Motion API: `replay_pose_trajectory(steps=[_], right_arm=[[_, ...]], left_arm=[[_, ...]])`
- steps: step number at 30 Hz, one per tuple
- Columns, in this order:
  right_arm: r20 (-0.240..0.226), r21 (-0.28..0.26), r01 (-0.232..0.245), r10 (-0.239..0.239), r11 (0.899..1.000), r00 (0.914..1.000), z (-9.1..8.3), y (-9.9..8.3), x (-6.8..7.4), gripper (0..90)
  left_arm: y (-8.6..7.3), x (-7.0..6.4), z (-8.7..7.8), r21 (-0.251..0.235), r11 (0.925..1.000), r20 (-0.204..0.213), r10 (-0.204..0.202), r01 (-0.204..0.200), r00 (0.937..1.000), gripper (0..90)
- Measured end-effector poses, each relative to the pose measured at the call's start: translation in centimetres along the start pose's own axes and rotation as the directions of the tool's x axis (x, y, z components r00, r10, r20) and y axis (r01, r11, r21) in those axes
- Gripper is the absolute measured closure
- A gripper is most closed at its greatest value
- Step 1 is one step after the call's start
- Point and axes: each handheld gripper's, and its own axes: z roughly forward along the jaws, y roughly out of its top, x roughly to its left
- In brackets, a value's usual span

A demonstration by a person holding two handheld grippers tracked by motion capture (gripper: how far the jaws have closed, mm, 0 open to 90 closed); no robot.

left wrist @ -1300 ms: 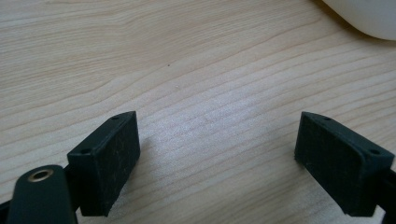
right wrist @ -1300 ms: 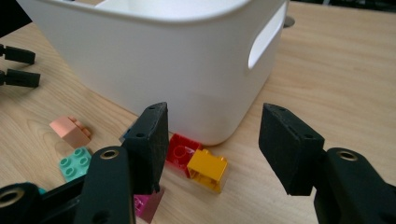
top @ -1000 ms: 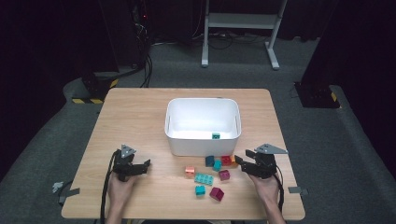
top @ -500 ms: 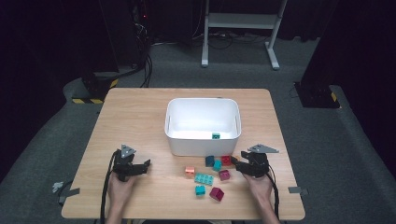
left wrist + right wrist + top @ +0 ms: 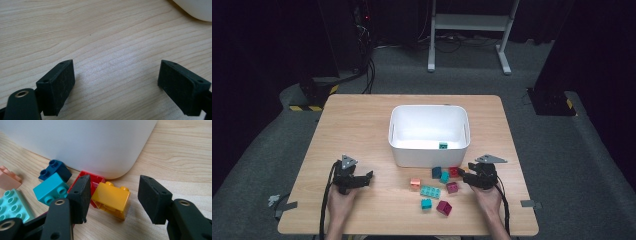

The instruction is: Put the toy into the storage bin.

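Observation:
A white bin [image 5: 404, 137] stands mid-table with one teal brick [image 5: 443, 146] inside. In front of it lie loose bricks: dark blue [image 5: 436, 172], teal [image 5: 445, 176], red [image 5: 454, 171], salmon [image 5: 415, 183], a light teal plate [image 5: 430, 192] and two magenta ones [image 5: 452, 187]. My right gripper [image 5: 464, 175] is open at the right end of this cluster. In the right gripper view its jaws [image 5: 115, 195] straddle a yellow brick [image 5: 111, 199] that leans on the red brick [image 5: 91, 180] beside the bin wall [image 5: 82, 145]. My left gripper [image 5: 367, 177] rests open on bare wood [image 5: 117, 75].
Another teal brick [image 5: 426, 203] and a magenta brick [image 5: 443, 207] lie nearer the front edge. The bin's corner [image 5: 197, 7] sits far ahead of the left jaws. Wide bare tabletop [image 5: 357, 130] lies left of the bin.
My right gripper has slid left toward the bricks and now has its jaws on either side of the yellow one. The left gripper has stayed put.

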Motion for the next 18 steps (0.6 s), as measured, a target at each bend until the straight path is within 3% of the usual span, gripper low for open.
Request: replay_pose_trajectory(steps=[7, 18], right_arm=[[-0.007, 0.001, 0.016, -0.016, 1.000, 0.9999, 0.03, -0.15, -0.04, 52.0], [0.000, 0.003, 0.023, -0.023, 1.000, 0.9997, -0.13, -0.18, 0.08, 53.5]], left_arm=[[0.00, 0.01, 0.00, 0.000, 1.0000, -0.001, 0.002, -0.002, 1.0000, 14.2], [0.00, 0.00, 0.00, 0.000, 1.0000, -0.001, 0.001, -0.001, 1.0000, 14.2]])
